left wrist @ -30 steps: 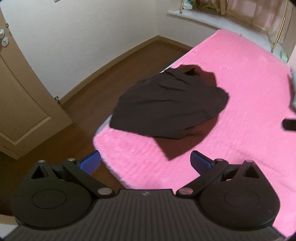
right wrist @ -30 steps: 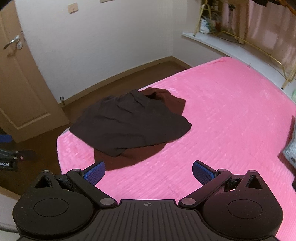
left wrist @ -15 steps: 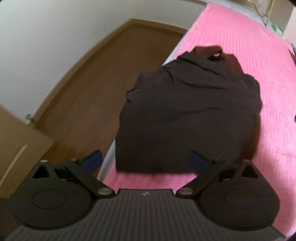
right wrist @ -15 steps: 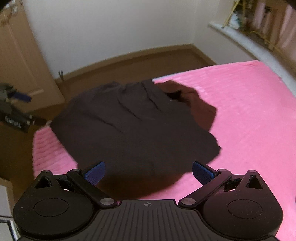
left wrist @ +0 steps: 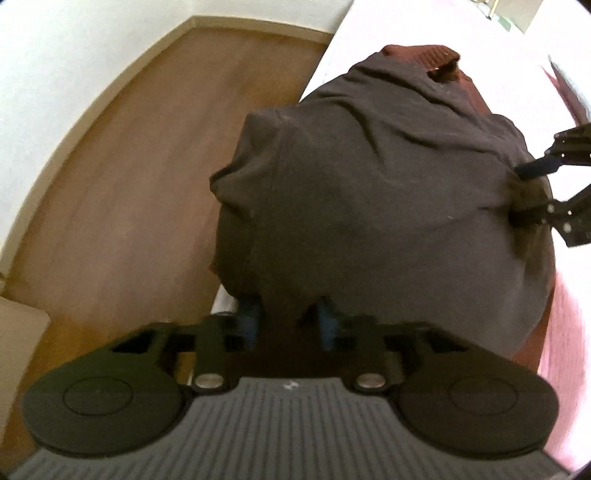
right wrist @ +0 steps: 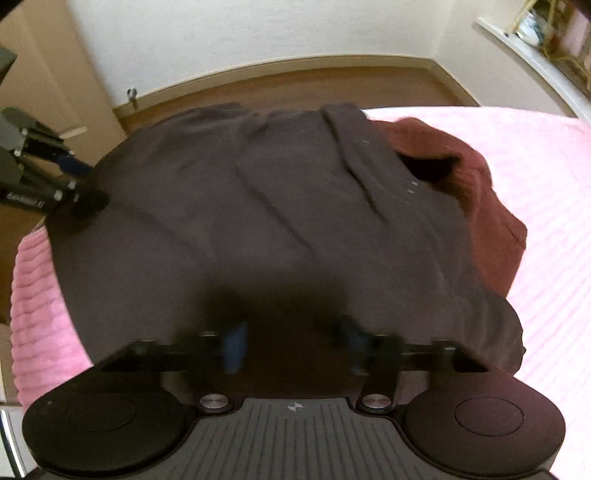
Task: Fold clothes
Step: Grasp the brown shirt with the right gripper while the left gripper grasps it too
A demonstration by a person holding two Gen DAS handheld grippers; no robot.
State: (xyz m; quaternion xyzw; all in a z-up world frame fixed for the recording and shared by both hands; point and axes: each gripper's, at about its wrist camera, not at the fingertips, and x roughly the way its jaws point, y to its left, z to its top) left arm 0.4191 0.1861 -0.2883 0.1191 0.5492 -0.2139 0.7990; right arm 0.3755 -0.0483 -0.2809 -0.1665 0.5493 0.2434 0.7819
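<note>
Pink ribbed bedcover [right wrist: 546, 206] fills the right side of my right wrist view, and on it lies the dark grey garment [right wrist: 258, 221], spread wide at the corner of the bed with its far edge hanging toward the wooden floor [left wrist: 140, 177]. Under it, a rust-brown knitted piece [right wrist: 476, 192] sticks out on the far right side, partly covered by the grey cloth.

My left gripper [left wrist: 288, 325] points steeply down at the near hem of the garment. Its blue pads [left wrist: 249, 325] stand close together and the jaws are closing, with a fold of the grey cloth bunched between them; they look to be pinching it, though the shadow there makes the contact hard to confirm. In the right wrist view that same gripper shows at the left edge, its tips sunk into the cloth at the garment's left corner.

My right gripper [right wrist: 291, 343] also points down onto the near edge of the garment. Its jaws are closing too, but they stand wider apart, with the dark fabric lying between the blurred blue pads [right wrist: 234, 345]. I cannot tell whether the pads press on the cloth yet. From the left wrist view it appears at the right edge, its fingers at the garment's right side.

White wall [right wrist: 258, 33] and a pale skirting board [right wrist: 295, 64] run behind the bed.
</note>
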